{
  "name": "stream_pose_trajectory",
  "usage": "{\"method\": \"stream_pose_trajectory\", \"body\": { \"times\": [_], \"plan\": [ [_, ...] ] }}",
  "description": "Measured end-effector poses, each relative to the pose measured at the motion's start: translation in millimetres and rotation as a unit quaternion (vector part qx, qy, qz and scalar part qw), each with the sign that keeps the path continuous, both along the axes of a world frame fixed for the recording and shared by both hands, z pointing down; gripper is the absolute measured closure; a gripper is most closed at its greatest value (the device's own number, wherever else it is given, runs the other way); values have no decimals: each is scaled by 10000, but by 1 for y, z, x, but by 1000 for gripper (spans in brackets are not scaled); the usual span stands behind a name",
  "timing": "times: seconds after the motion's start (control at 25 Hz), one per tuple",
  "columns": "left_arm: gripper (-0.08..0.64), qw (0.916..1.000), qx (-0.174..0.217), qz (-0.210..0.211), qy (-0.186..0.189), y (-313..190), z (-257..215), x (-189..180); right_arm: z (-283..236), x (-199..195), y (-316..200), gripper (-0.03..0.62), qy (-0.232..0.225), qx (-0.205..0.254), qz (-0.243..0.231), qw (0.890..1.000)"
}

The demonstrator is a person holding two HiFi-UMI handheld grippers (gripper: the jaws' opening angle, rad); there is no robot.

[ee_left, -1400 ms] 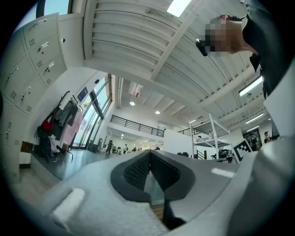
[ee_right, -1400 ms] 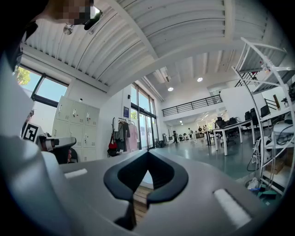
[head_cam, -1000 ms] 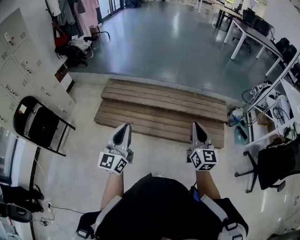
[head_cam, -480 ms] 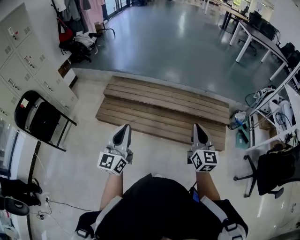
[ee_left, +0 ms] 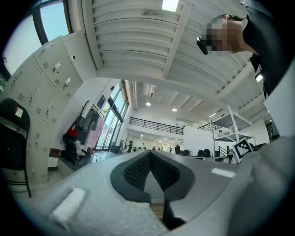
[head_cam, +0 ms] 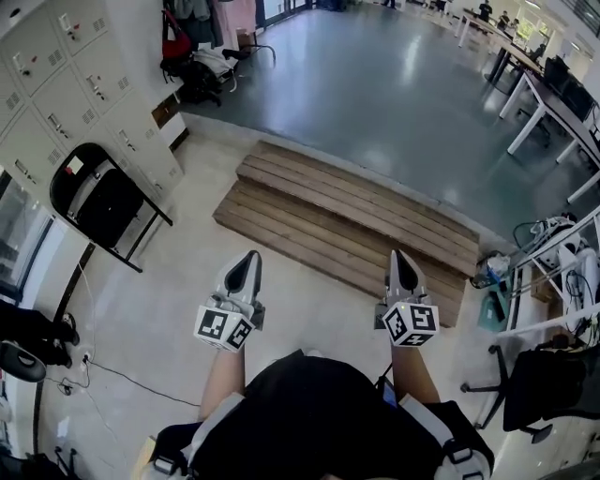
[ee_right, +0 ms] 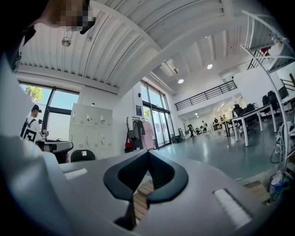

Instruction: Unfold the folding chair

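Seen from above, a person in a dark top holds two grippers out over a pale floor. The left gripper [head_cam: 248, 259] sits at about seven o'clock of the picture and the right gripper [head_cam: 400, 255] at about five o'clock. Each carries one marker cube. Both point ahead toward twelve o'clock.

In each gripper's own view the two jaws meet at the tips, closed with nothing between them.

There is one folding chair [head_cam: 108, 202], black, at about ten o'clock. It is folded flat and leans against a bank of pale lockers [head_cam: 56, 94], well apart from both grippers. A small white tag shows on its backrest.

Straight ahead at twelve o'clock lies one low wooden platform [head_cam: 356, 225] of two stepped tiers, with a glossy grey floor beyond it. One black office chair [head_cam: 553, 384] stands at about four o'clock. Clothes hang on a rack [head_cam: 202, 19] at about eleven o'clock.
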State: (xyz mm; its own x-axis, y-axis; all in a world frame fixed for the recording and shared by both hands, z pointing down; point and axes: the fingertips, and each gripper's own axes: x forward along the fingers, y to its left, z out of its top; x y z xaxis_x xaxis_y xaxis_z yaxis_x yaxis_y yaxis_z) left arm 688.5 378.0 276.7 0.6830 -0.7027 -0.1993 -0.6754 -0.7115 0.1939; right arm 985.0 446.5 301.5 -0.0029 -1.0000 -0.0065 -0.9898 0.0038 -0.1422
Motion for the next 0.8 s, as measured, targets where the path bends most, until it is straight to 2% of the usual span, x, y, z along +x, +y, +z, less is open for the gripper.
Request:
{"method": "stream_pose_trajectory", "body": {
  "times": [0.2,0.48,0.64,0.8],
  "plan": [
    [557,9978,-21,-665,-8,11,-3,-25,-1,-14,-24,586,-26,64,-553,9984],
    [557,9887,46,-1490,-167,33,-3,-74,13,-52,-50,586,-171,-38,-1339,9908],
    [557,9817,-93,-1895,-188,56,-5,-96,18,-82,-59,586,-222,-74,-1828,9829],
    [557,9707,-135,-2381,-303,79,-2,-126,22,-120,-73,586,-315,-77,-2326,9720]
  ]
}}
